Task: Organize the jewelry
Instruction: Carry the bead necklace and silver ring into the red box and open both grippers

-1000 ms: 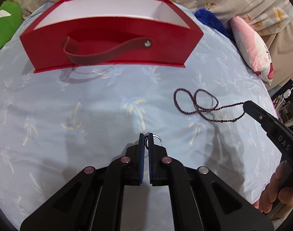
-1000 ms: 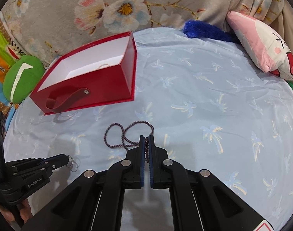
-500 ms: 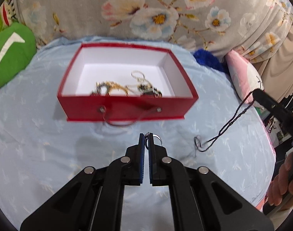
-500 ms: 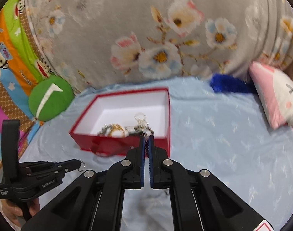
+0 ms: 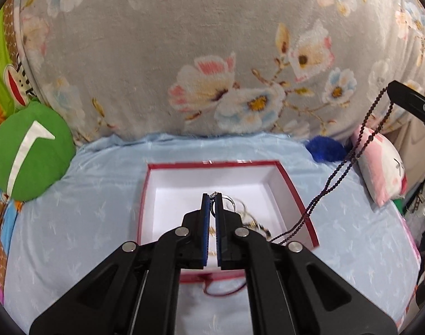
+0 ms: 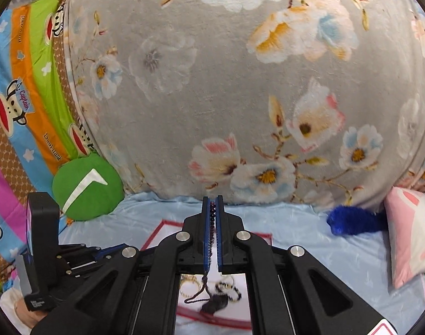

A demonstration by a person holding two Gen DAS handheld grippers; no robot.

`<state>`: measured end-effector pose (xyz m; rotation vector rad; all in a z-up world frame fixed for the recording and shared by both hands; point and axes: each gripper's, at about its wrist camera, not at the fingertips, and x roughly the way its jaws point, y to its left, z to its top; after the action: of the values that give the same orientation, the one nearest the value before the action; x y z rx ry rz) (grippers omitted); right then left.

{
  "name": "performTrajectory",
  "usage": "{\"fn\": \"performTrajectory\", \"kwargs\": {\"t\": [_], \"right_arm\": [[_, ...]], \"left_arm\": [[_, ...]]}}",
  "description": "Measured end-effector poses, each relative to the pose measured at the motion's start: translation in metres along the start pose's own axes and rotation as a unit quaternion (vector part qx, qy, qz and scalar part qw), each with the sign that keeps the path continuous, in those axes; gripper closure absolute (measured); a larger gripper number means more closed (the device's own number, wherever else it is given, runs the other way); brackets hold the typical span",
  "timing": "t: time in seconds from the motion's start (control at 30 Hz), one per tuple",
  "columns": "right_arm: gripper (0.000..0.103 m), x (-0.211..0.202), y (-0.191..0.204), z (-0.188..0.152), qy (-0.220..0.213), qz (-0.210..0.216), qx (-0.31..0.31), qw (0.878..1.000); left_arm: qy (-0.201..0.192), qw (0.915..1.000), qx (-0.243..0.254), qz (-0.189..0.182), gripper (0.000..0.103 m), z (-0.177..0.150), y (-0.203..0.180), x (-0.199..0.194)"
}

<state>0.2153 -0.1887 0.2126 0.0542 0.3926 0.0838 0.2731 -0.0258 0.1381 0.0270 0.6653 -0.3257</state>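
Note:
A red box with a white inside (image 5: 167,184) stands on the pale blue sheet and holds several jewelry pieces (image 5: 248,220). My left gripper (image 5: 212,195) is shut on a small silver ring piece (image 5: 227,201) and hangs over the box. My right gripper (image 6: 212,198) is shut on a dark beaded necklace (image 6: 211,217); in the left wrist view the necklace (image 5: 349,156) dangles from it down to the box's right wall. In the right wrist view the necklace's tassel (image 6: 212,304) hangs over the box (image 6: 156,234), beside other jewelry (image 6: 229,290).
A floral grey blanket (image 5: 212,55) rises behind the box. A green round cushion (image 5: 30,150) lies at the left, a blue fluffy thing (image 5: 324,146) and a pink pillow (image 5: 382,164) at the right. The left gripper's body (image 6: 72,262) shows in the right wrist view.
Both grippers rose from the sheet and moved over the red box. The necklace was lifted off the sheet and now dangles into the box. The ring piece stays held.

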Motion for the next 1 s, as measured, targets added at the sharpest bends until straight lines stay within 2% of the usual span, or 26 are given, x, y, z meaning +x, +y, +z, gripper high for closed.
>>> {"fn": "performTrajectory", "kwargs": {"t": [0.23,0.5,1.0], "right_arm": [[0.100,0.080,-0.009,-0.010,0.044,-0.005,0.019,0.999],[0.100,0.149,-0.018,-0.049,0.098,-0.028,0.020,0.995],[0.100,0.191,-0.018,-0.092,0.151,-0.031,0.018,0.988]], "left_arm": [[0.002,0.9996,0.002,0.028,0.101,0.022,0.005,0.064],[0.046,0.9980,-0.008,0.044,0.101,0.017,0.011,0.134],[0.077,0.9951,-0.013,0.060,0.101,-0.008,0.020,0.173]]}}
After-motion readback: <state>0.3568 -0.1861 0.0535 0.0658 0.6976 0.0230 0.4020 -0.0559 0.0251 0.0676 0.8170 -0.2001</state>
